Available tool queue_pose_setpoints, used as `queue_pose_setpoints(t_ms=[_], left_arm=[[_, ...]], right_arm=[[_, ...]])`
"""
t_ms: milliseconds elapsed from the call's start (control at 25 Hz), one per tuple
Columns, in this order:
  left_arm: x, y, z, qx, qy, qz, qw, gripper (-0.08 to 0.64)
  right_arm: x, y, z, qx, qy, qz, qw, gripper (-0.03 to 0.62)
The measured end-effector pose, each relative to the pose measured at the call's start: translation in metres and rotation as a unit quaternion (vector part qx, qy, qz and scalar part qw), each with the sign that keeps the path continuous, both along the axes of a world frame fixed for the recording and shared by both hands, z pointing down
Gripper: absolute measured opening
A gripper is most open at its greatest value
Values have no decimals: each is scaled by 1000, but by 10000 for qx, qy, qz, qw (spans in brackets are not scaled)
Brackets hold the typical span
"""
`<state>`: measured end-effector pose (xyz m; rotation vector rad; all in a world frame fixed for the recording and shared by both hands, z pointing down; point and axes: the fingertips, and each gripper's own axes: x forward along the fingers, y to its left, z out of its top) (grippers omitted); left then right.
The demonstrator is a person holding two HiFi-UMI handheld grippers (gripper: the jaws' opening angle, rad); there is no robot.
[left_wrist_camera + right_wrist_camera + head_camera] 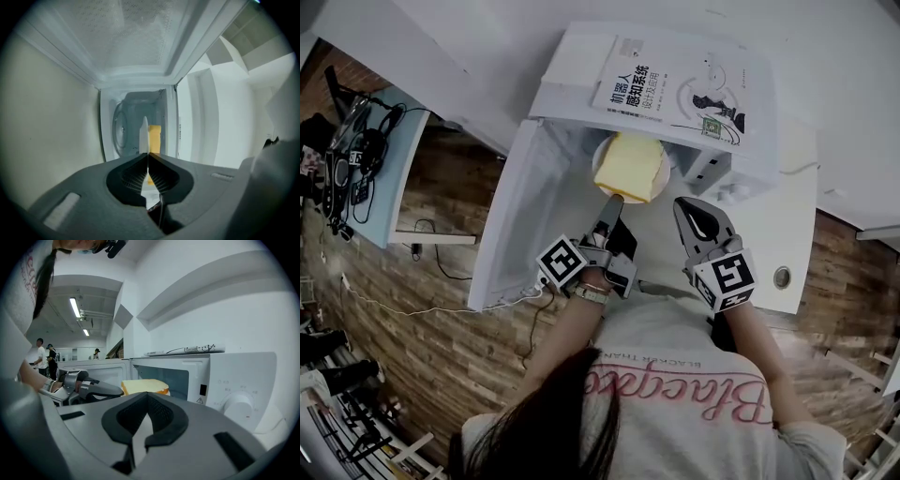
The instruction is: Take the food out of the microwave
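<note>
Thick square yellow bread (630, 166), thin round plate (667, 172)

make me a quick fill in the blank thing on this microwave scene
1. The left hand-held gripper is shut on the rim of a ___ carrying bread.
2. The door of the microwave stands ___.
3. A ___ lies on top of the microwave.
Missing: plate; open; book.

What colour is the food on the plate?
Bread on the plate: pale yellow; head view shows it best.
</note>
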<state>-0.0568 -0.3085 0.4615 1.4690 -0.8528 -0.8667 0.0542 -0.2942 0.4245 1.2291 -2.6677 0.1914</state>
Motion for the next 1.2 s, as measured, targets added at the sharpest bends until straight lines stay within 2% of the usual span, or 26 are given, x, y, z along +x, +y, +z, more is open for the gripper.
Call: queue_pose_setpoints(t_ms=[360,480,760,1200], left_arm=[[-3,27,-16,120,48,-48,9999,12],[-3,30,-20,182,86,-71,9998,12],[-5,30,-26,334,107,-112,9993,12],[-4,32,-32,429,93,-34,9990,12]], right_arm=[[9,-3,-21,86,39,241,9997,8],[7,0,-30,188,-41,185,9996,8],[-6,13,-24,324,307,-18,9990,8],[-3,15,-22,318,301,43,9990,8]])
